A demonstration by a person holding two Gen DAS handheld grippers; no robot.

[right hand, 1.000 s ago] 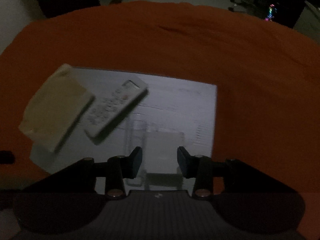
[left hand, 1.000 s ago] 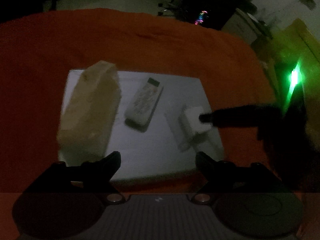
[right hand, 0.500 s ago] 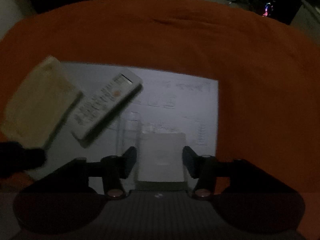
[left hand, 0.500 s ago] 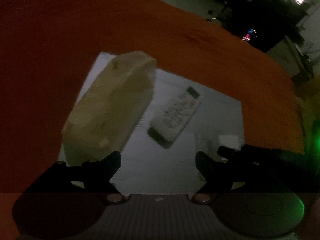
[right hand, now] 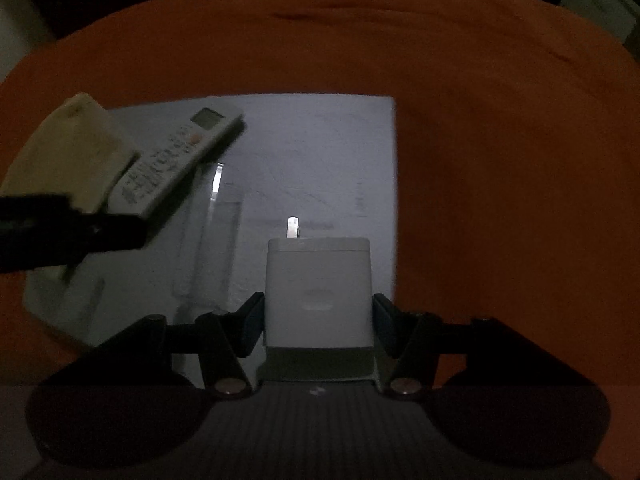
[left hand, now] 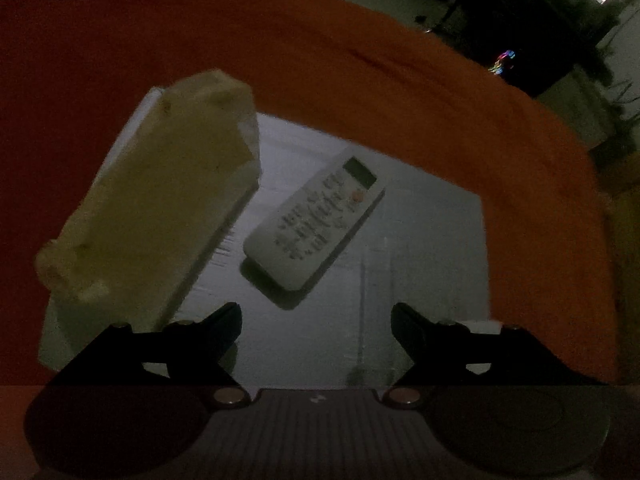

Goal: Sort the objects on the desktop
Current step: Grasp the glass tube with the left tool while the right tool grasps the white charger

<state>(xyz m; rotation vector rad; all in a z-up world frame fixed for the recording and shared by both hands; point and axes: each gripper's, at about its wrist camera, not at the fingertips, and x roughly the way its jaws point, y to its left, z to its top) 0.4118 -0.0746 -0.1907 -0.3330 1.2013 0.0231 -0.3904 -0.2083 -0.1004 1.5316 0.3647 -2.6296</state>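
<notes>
Left gripper (left hand: 316, 322): jaws wide apart, nothing between them, above the white mat (left hand: 420, 240).
Right gripper (right hand: 319, 320): pads against both sides of the white charger (right hand: 318, 292).
Remote control (left hand: 316, 220): flat on mat, beside yellowish tissue pack (left hand: 160, 200).

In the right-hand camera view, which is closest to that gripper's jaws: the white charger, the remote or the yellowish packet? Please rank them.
1. White charger: right between the jaws of the right gripper, at the bottom centre of the view.
2. Remote: farther off, up to the left on the white sheet.
3. Yellowish packet: farthest, at the far left beyond the remote.
</notes>
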